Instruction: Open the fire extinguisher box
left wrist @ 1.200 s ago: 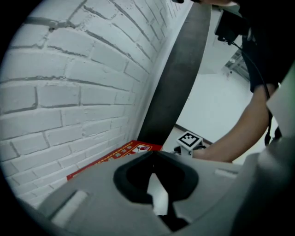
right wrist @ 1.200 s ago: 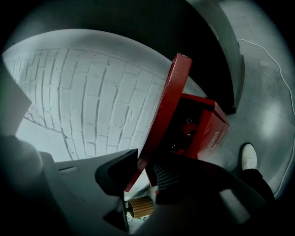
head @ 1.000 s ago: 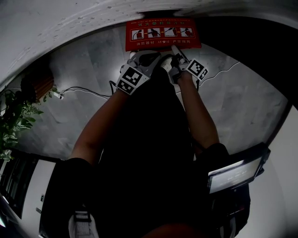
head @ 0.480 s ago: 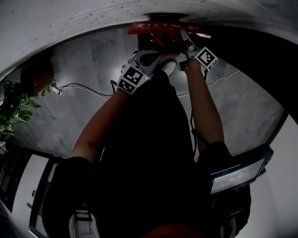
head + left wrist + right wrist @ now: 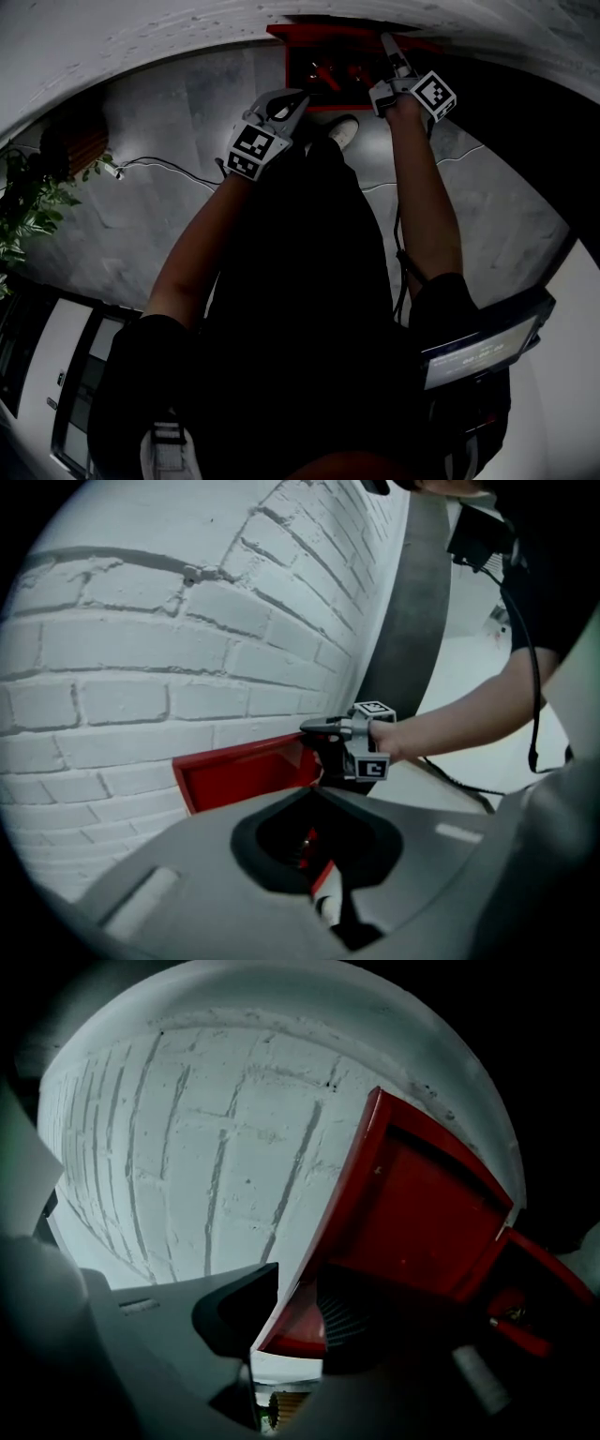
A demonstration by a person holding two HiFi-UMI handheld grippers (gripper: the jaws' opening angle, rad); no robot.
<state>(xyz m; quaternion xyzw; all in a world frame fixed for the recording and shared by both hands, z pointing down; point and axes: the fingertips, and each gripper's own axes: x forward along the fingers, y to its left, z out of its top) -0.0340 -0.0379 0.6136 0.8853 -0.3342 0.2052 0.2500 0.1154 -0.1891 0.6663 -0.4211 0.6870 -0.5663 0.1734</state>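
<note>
A red fire extinguisher box (image 5: 330,82) stands on the floor against a white brick wall (image 5: 141,667). Its lid (image 5: 412,1204) is lifted and stands steeply, red inside face showing. In the head view the lid (image 5: 309,31) is only a thin red strip over the open box. My right gripper (image 5: 389,47) has the lid's front edge between its jaws, and the jaws are opening slightly; the right gripper (image 5: 286,1312) still has its pads on that edge. My left gripper (image 5: 298,98) hangs shut and empty just left of the box. Red extinguisher parts (image 5: 516,1321) show inside.
A white shoe (image 5: 342,131) stands on the grey floor right before the box. A cable (image 5: 159,178) runs across the floor at the left, near a green plant (image 5: 23,216). A lit screen (image 5: 478,352) sits by the person's right hip.
The lid has swung up from lying flat with its label showing to standing raised. My right gripper rose and moved toward the wall with it. The left gripper shifted slightly left.
</note>
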